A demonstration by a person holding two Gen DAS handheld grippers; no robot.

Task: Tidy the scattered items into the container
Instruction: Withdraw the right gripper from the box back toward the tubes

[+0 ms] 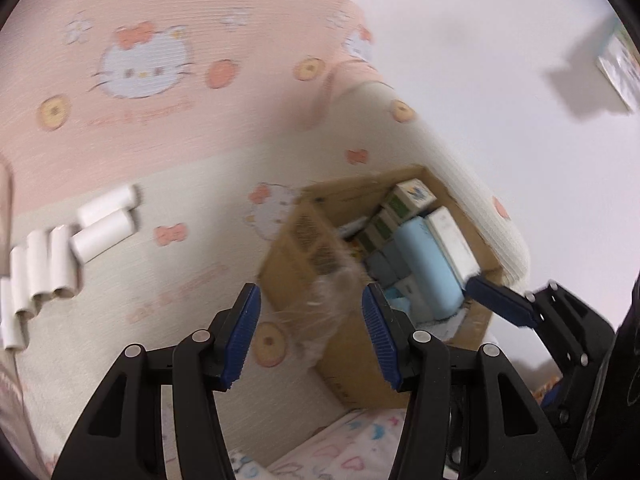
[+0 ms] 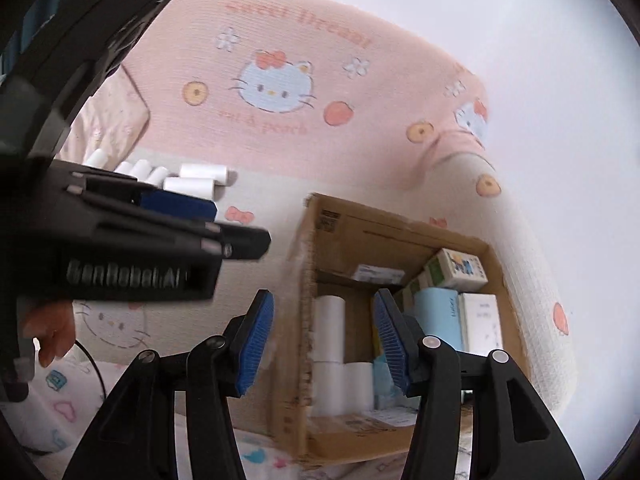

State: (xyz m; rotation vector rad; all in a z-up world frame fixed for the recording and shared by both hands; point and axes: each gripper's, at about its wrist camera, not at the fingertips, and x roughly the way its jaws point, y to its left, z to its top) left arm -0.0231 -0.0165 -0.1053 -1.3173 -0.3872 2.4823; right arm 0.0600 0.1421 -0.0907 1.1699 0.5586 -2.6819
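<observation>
A brown cardboard box (image 1: 304, 236) (image 2: 332, 224) lies on a Hello Kitty blanket, holding small cartons, a light blue pack (image 1: 426, 268) (image 2: 438, 316) and white paper rolls (image 2: 330, 332). Several more white rolls (image 1: 100, 220) (image 2: 192, 178) lie scattered on the blanket, left of the box. My left gripper (image 1: 310, 332) is open and empty, near the box's front wall, with a crumpled clear plastic scrap (image 1: 336, 300) blurred between its fingers. My right gripper (image 2: 324, 344) is open and empty in front of the box opening. Its blue fingertip also shows in the left wrist view (image 1: 500, 300).
The pink and cream blanket (image 1: 160, 120) (image 2: 280, 140) covers a bed against a white wall (image 1: 480, 60). A printed sheet (image 1: 360, 440) lies below the box. The left gripper's body (image 2: 120, 240) fills the left of the right wrist view.
</observation>
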